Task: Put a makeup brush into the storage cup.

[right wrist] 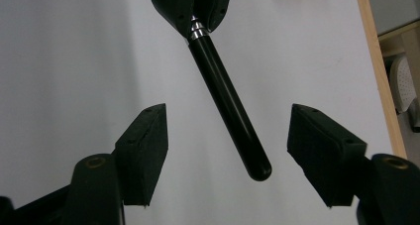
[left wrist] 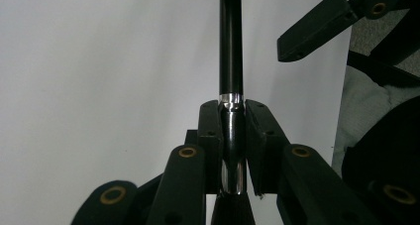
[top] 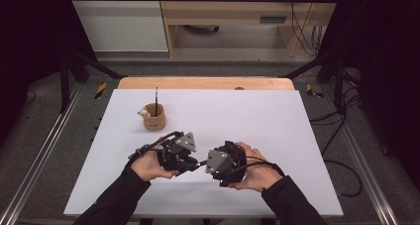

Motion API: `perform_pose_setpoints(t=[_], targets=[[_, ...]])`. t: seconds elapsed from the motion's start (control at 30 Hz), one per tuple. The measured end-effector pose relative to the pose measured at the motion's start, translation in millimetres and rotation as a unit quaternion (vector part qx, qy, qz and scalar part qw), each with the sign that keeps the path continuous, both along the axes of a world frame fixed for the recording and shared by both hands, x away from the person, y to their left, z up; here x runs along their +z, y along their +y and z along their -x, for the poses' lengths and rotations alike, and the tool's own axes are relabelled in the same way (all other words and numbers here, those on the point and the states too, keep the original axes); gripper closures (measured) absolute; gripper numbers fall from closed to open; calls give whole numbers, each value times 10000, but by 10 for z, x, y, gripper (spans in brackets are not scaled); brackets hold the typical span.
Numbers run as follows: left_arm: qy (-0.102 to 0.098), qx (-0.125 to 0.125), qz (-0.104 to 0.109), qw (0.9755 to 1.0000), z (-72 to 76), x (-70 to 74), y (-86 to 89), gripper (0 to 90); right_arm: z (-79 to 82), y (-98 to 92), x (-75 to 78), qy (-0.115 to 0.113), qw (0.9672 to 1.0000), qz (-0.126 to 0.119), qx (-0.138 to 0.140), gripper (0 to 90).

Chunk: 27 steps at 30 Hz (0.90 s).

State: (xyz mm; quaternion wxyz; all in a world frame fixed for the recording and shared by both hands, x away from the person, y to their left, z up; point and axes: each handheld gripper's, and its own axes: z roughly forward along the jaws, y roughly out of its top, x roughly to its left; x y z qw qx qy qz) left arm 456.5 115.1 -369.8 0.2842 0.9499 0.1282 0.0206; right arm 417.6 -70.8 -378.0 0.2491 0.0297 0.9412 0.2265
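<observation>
My left gripper [left wrist: 233, 131] clamps a slim black pen with a silver band [left wrist: 231, 46]; its cap end lies between my right gripper's [right wrist: 228, 150] parted, untouching jaws.

The slim black rod with a rounded tip [right wrist: 228, 111] looks like glossy, smooth plastic or lacquer, with a soft sheen along its length. A bright, polished silver metal band [left wrist: 231, 98] rings it where it meets a darker shiny section. The left claw [left wrist: 232, 136] has matt black plastic arms, brass-coloured metal rivets and dull, finely textured pads. The right claw [right wrist: 228, 155] shows the same matt black pads [right wrist: 148, 150], slightly rough on their faces. The bench [top: 257, 116] carries a smooth, matt white sheet over a pale wood edge. The small round light-brown wooden cup [top: 154, 120] has a satin finish. The dark sleeves [top: 119, 197] look like soft matt cloth.
</observation>
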Motion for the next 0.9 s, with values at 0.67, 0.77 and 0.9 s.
perform_pose_setpoints(t=[0.67, 0.77, 0.9], targets=[[90, -52, 60, 9999, 24, -9, -106, 776, 9, 29, -69, -235, 9982, 194, 509, 567], [79, -88, 55, 9999, 25, 4, -109, 776, 8, 29, -77, -270, 9979, 224, 553, 603], [37, -182, -32, 9998, 31, 23, -123, 776, 18, 35, -85, -336, 9971, 283, 626, 668]])
